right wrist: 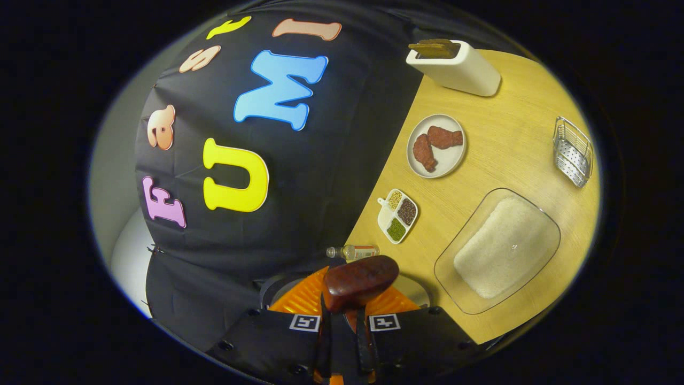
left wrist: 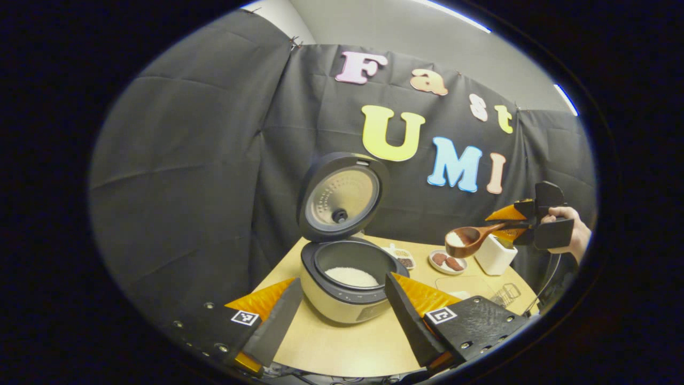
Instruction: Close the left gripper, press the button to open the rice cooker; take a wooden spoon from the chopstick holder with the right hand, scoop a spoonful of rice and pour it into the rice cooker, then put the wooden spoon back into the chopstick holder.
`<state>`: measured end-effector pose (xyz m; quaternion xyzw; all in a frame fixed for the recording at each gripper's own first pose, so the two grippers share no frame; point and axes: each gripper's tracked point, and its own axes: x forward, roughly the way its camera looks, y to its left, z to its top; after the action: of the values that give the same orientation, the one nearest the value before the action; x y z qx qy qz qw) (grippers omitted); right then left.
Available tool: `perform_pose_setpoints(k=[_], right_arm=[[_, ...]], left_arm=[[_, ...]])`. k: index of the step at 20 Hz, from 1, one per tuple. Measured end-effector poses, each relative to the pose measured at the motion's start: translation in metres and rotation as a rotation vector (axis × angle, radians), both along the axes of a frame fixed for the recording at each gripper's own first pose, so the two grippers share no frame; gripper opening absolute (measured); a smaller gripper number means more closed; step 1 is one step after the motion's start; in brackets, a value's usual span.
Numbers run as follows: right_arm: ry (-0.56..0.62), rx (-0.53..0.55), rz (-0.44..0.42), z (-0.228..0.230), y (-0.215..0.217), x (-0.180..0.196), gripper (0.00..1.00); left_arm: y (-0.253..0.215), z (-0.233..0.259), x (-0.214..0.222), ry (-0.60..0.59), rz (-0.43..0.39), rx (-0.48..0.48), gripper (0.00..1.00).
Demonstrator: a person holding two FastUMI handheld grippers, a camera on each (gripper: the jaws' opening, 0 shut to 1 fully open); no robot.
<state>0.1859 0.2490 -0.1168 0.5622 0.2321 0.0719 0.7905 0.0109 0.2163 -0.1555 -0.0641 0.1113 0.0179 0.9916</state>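
Wooden spoon (rice-filled) clamped in right tool.

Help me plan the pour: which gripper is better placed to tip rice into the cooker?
Right. The right gripper holds the wooden spoon, loaded with rice, near the open rice cooker. The left gripper is open and empty.

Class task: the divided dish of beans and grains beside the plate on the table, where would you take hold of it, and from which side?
Grip the divided dish by its small tab handle at one corner, coming from above. It lies flat and shallow, so a tool could likely pinch only that tab or a rim.
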Motion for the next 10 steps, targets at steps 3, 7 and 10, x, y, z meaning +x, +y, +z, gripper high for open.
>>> perform_pose_setpoints(k=[3,7,10], right_arm=[[-0.019,-0.031,0.032,0.009,0.028,0.016,0.15],[-0.036,-0.081,0.093,0.010,0.075,0.034,0.19],[-0.041,-0.132,0.148,0.005,0.114,0.045,0.15]], left_arm=[[0.008,-0.002,0.000,0.002,0.019,-0.015,0.97],[0.018,-0.007,-0.001,0.016,0.039,-0.017,0.97],[0.027,-0.011,-0.004,0.024,0.061,-0.012,0.98]])
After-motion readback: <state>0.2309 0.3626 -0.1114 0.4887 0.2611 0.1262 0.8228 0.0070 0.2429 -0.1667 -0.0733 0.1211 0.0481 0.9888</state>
